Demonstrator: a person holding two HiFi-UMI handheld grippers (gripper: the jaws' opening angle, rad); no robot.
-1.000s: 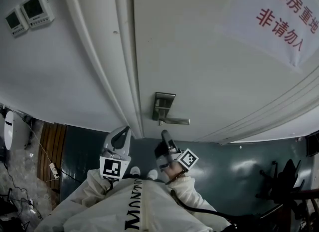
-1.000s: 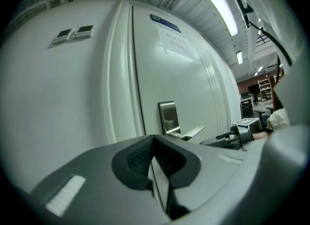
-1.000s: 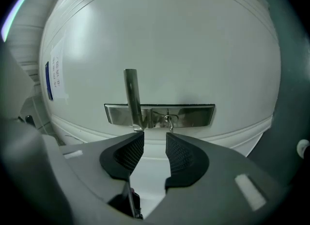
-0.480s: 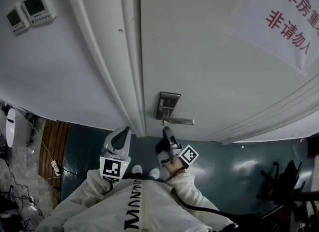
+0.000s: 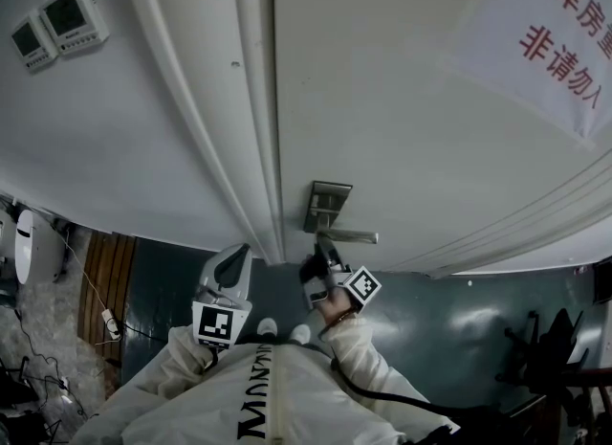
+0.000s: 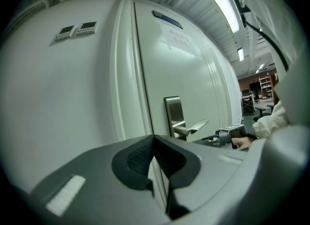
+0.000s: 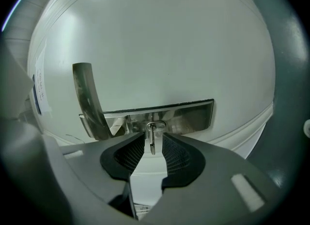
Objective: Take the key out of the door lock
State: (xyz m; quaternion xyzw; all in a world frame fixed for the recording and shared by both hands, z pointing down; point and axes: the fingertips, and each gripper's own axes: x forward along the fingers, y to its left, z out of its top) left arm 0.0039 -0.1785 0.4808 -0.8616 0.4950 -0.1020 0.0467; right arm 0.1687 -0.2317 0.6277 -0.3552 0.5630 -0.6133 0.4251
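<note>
Right gripper view | right hand-held gripper [image 7: 152,137] at lock [image 7: 174,115], jaws apart astride key [image 7: 152,142] | left hand-held gripper [image 6: 154,138] jaws together

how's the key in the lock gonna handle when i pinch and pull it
The key looks thin and metal, so probably stiff and light. Narrow between the right gripper's open jaws, it may slip. Seated in the lock plate, it may resist.
</note>
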